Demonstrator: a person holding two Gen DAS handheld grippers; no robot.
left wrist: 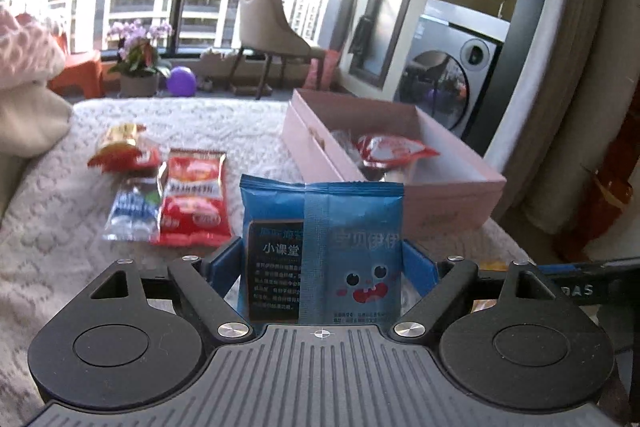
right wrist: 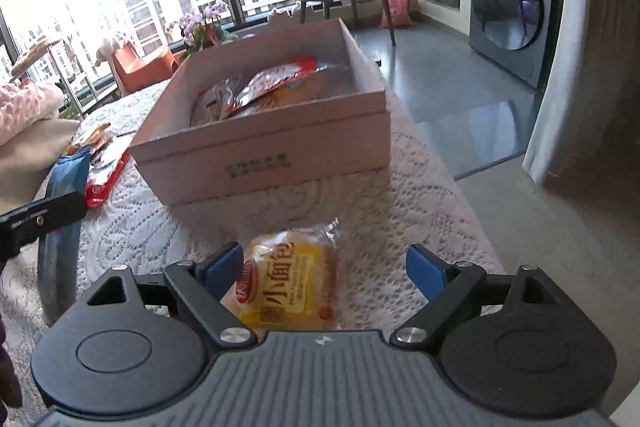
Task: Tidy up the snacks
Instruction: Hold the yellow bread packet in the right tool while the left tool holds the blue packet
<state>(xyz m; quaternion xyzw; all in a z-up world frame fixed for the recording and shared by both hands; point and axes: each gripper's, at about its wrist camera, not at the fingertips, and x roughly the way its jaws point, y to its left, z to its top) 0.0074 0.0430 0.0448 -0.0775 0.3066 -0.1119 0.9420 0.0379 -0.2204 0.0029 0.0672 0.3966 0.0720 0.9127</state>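
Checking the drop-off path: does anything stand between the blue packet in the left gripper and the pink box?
Nothing visible. Bare tablecloth lies between the blue packet and the pink box; only the box's own wall must be cleared.

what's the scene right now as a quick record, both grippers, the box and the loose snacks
left gripper: shut on blue packet, held upright
right gripper: open around bread packet lying on lace cloth
right gripper fingers: that one is clear of the packet
pink box: open, red-and-white packets inside
loose on cloth beside the box: red packet, blue-and-clear packet, gold-and-red packet
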